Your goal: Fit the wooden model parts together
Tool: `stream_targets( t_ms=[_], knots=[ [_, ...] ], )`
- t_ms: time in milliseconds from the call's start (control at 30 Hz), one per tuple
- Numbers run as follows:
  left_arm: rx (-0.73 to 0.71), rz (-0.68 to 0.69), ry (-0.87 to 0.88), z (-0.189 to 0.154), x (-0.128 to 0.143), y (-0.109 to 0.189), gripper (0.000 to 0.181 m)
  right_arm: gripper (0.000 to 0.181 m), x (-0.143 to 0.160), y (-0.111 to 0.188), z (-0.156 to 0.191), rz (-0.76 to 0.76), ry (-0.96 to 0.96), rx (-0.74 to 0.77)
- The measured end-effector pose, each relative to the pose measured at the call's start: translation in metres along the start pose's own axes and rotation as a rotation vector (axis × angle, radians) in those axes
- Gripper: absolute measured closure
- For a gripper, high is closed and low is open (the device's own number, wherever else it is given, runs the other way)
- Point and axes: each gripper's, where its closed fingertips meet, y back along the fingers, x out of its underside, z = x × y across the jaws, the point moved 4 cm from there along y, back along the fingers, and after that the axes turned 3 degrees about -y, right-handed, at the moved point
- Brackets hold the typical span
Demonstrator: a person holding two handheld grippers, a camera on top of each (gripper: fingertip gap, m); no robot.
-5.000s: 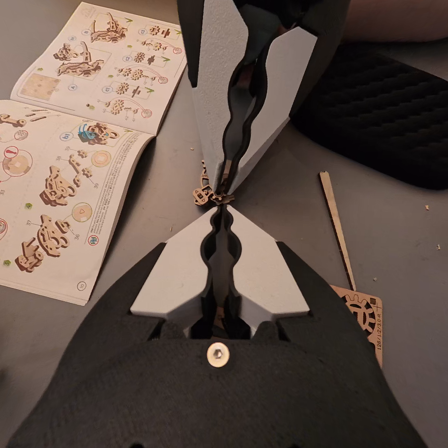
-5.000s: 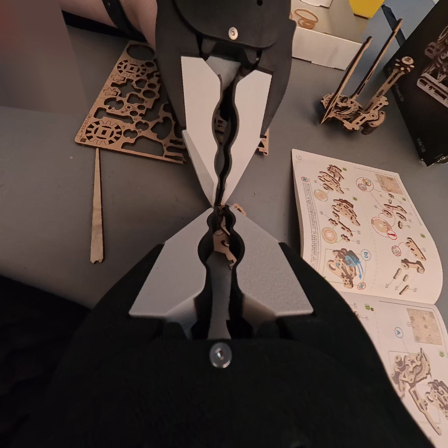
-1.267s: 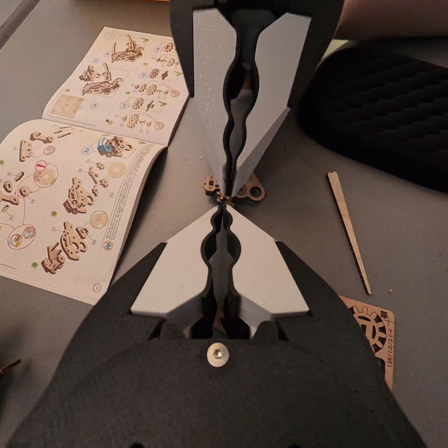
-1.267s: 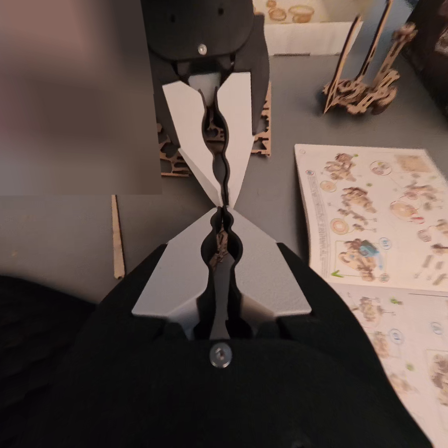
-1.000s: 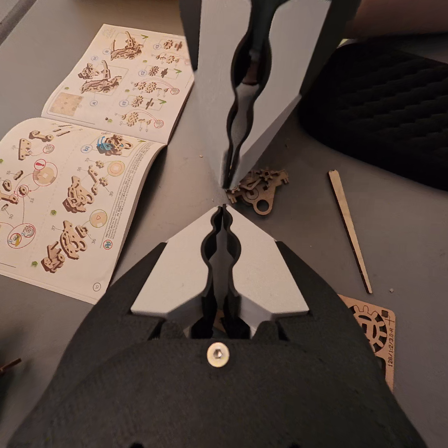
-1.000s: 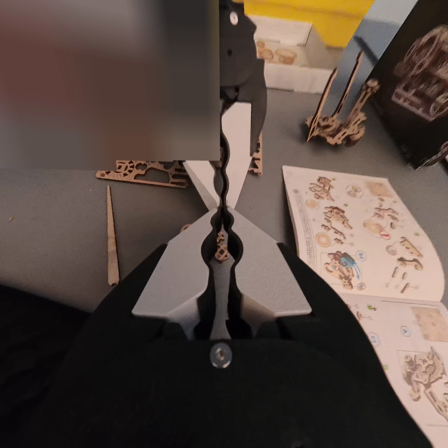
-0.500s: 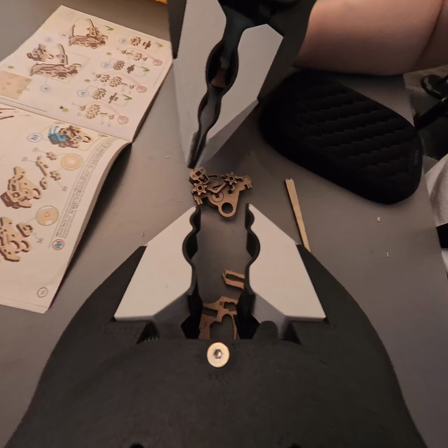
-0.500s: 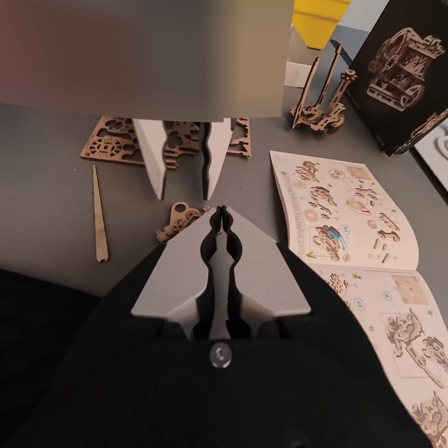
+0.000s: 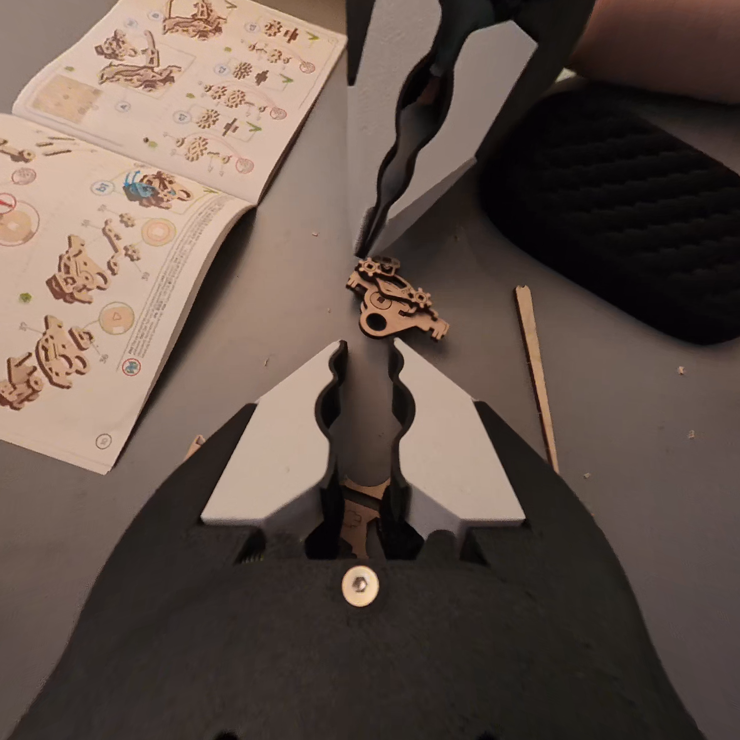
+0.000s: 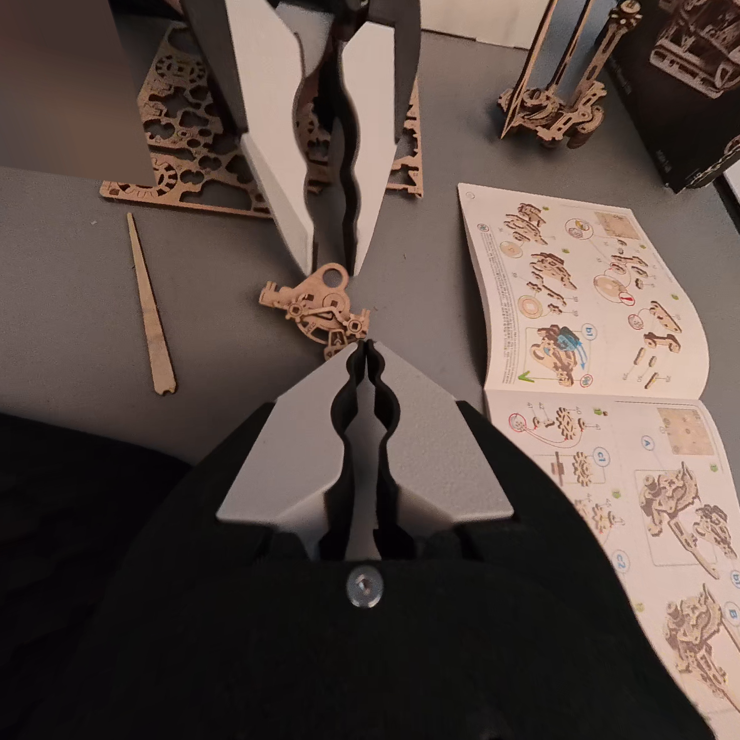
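Left wrist view: the left gripper (image 9: 367, 347) has its fingers spread a moderate way apart with nothing between the tips. The wooden model piece (image 9: 394, 305), a small flat assembly with little gears and a round eyelet, lies loose on the grey table (image 9: 600, 520), just beyond those fingertips. On the far side of the model piece the right gripper (image 9: 362, 250) points down at it, its fingers pressed together and its tip just short of the piece's gear end. An open instruction booklet (image 9: 120, 224) lies left of the model piece, a thin wooden stick (image 9: 534, 372) lies to its right, and a black quilted pad (image 9: 616, 224) sits past the stick.

Right wrist view: the right gripper (image 10: 365, 345) is closed tip to tip and holds nothing; its tip hovers over the near edge of the wooden model piece (image 10: 316, 308). The left gripper (image 10: 330, 268) stands across the piece, fingers parted, empty. A cut-out wooden sheet (image 10: 188, 160) lies behind the left gripper, the wooden stick (image 10: 150, 308) lies left of the model piece, the instruction booklet (image 10: 600, 360) to its right, and a partly built wooden model (image 10: 556, 100) stands beyond the booklet.
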Motion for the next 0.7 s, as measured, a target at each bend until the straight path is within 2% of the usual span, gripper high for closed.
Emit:
stream_targets(
  t_ms=[167, 267, 367, 467, 500, 633, 700],
  knots=[
    [0.225, -0.035, 0.252, -0.009, -0.001, 0.005, 0.159, 0.181, 0.002, -0.003, 0.005, 0.049, 0.025, 0.001],
    [0.264, -0.062, 0.323, -0.005, -0.003, 0.010, 0.160, 0.181, 0.002, -0.004, 0.007, 0.065, 0.048, 0.008],
    [0.196, -0.060, 0.263, 0.004, -0.004, 0.016, 0.155, 0.181, 0.002, -0.005, 0.008, 0.071, 0.051, 0.007],
    [0.103, -0.050, 0.137, 0.005, -0.007, 0.017, 0.125, 0.181, 0.001, -0.004, 0.009, 0.070, 0.033, -0.003],
    [0.087, -0.040, 0.102, 0.002, -0.007, 0.015, 0.121, 0.181, 0.000, -0.003, 0.009, 0.066, 0.029, -0.005],
    [0.030, 0.034, 0.012, -0.005, -0.002, -0.002, 0.120, 0.181, 0.000, 0.001, 0.006, 0.081, 0.022, 0.011],
    [0.003, 0.026, -0.018, -0.004, -0.004, -0.004, 0.125, 0.181, -0.004, 0.006, 0.004, 0.048, 0.003, 0.010]
  ],
)
